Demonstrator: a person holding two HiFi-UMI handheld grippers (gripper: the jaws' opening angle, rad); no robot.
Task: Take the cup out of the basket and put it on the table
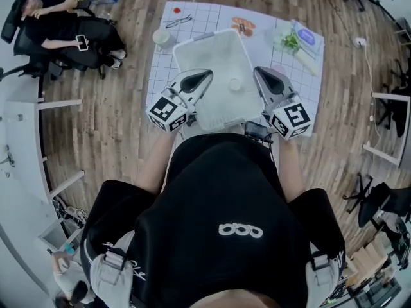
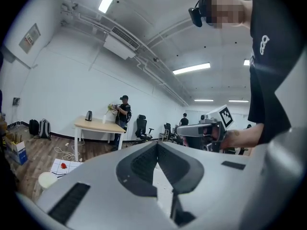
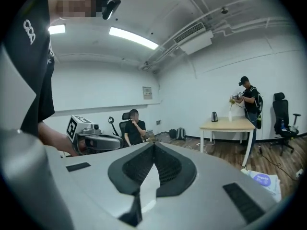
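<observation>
On the table (image 1: 159, 76), which has a checked top, a white basket (image 1: 209, 59) sits dead centre. The cup (image 1: 162, 37) is already outside it. It stands on the table at about 10 o'clock from the basket, just beside the far left corner, and nothing is touching it. There's a small round shape on the basket floor too, but we can't tell what it is.

We've got both tools hovering over the near edge of the basket. The left gripper (image 1: 209, 74) is at roughly 7 o'clock from the basket's middle and the right gripper (image 1: 259, 72) at roughly 4 o'clock. Both are held about level, tips angled in toward each other, so each gripper's camera catches the other one. In both gripper views the fingers are pressed together with nothing between them, so both are empty.

Further back on the table there's a pair of glasses (image 1: 178, 22) at 11 o'clock from the basket and some greens (image 1: 290, 42) at about 2 o'clock.

Off the table, a seated person (image 1: 64, 27) is in an office chair at the far left on the wood floor. The left gripper view also shows a wooden table (image 2: 98, 124) with a kettle (image 2: 88, 115) on it, and a standing person (image 2: 123, 111) right beside it.
</observation>
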